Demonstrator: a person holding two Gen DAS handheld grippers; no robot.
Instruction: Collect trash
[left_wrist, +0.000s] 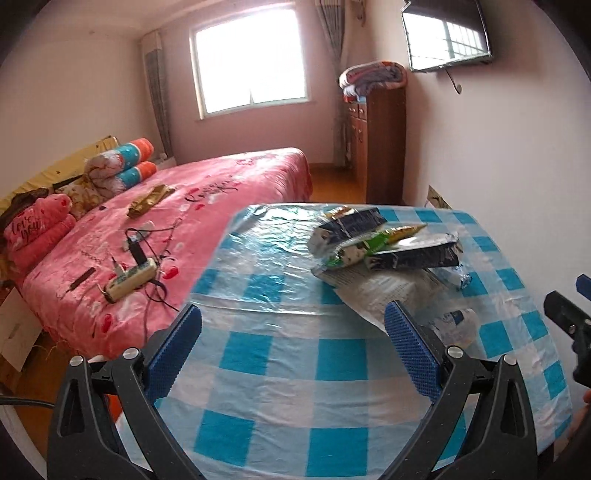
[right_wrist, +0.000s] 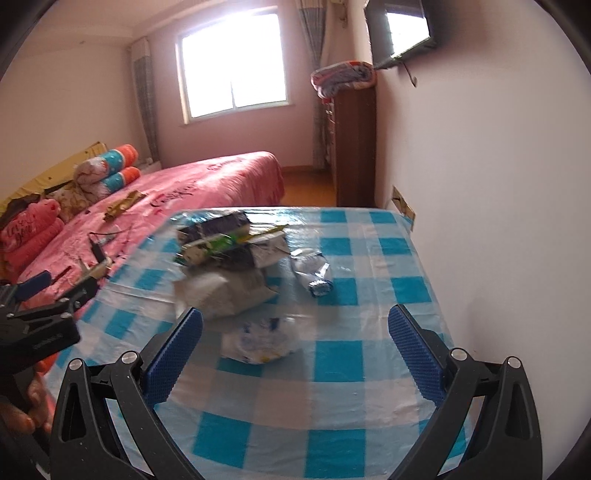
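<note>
Room: a bedroom with a bright window (left_wrist: 251, 59), a pink-covered bed (left_wrist: 192, 221) strewn with cables and a power strip (left_wrist: 129, 282), a wooden cabinet (left_wrist: 380, 147) topped with folded bedding, and a wall-mounted television (left_wrist: 445, 35).
Surface: a table (left_wrist: 277, 369) under a blue-and-white checked plastic cloth, standing against the wall beside the bed.
Trash pile: empty snack wrappers (right_wrist: 218, 243) heaped on a crumpled white paper bag (right_wrist: 221, 291), lying ahead of both claws toward the far half of the table.
Loose pieces: a crumpled white-and-blue wrapper (right_wrist: 258, 339) sits nearest the right gripper, just ahead of its fingertips and closer to its left finger; a clear crushed plastic wrapper (right_wrist: 314, 273) lies farther ahead, beside the pile.
Left gripper (left_wrist: 293, 325): jaws spread wide, nothing between the blue ribbed pads, hovering above the bare cloth; the pile lies ahead and to its right, with the edge of the paper bag reaching just behind its right fingertip.
Right gripper (right_wrist: 295, 326): jaws equally wide apart and holding nothing, raised over the table; the pile lies ahead and slightly left.
Between the claws: each appears at the edge of the other's view, side by side and apart.
</note>
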